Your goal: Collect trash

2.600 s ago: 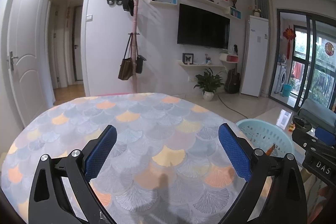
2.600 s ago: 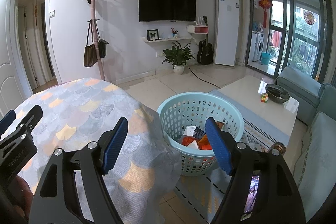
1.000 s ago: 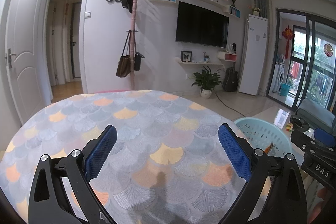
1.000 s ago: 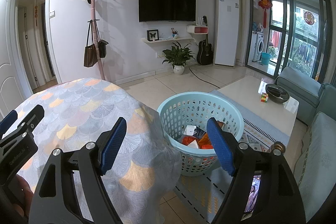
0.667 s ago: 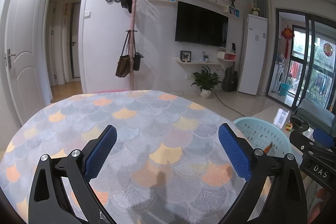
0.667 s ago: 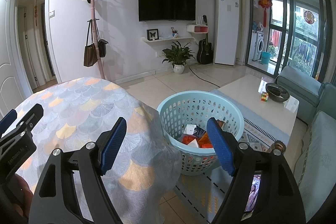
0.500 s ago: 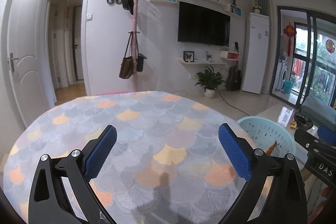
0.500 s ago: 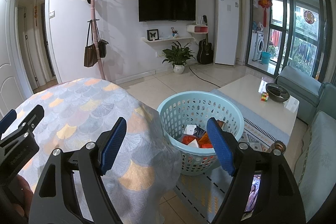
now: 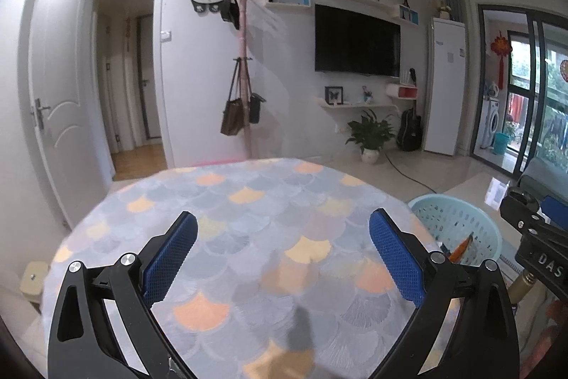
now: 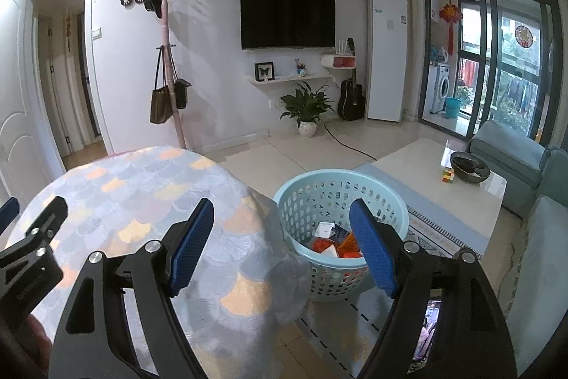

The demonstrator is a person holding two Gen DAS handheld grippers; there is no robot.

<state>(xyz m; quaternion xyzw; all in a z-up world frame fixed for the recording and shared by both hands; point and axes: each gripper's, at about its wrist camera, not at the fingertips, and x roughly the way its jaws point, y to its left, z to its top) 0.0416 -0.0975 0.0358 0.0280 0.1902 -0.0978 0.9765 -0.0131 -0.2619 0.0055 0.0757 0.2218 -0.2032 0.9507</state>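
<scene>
Ahead of both grippers a round table [image 9: 248, 219] under a scale-patterned cloth fills the near view, with the basket [image 10: 312, 187] on the floor just beyond its right edge, holding trash [image 10: 333, 238]. The left gripper [image 9: 282, 235] and right gripper [image 10: 282, 222] both gape wide with nothing between their blue pads, the right one hanging over the table edge and basket. Farther off stand a coat rack [image 9: 243, 59], a TV [image 10: 287, 18] and a plant [image 10: 307, 111].

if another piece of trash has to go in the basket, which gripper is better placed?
Right, probably. The right gripper hangs open at the table edge with the basket just ahead. The left gripper, also open, faces the tablecloth; the basket sits off to its right.
</scene>
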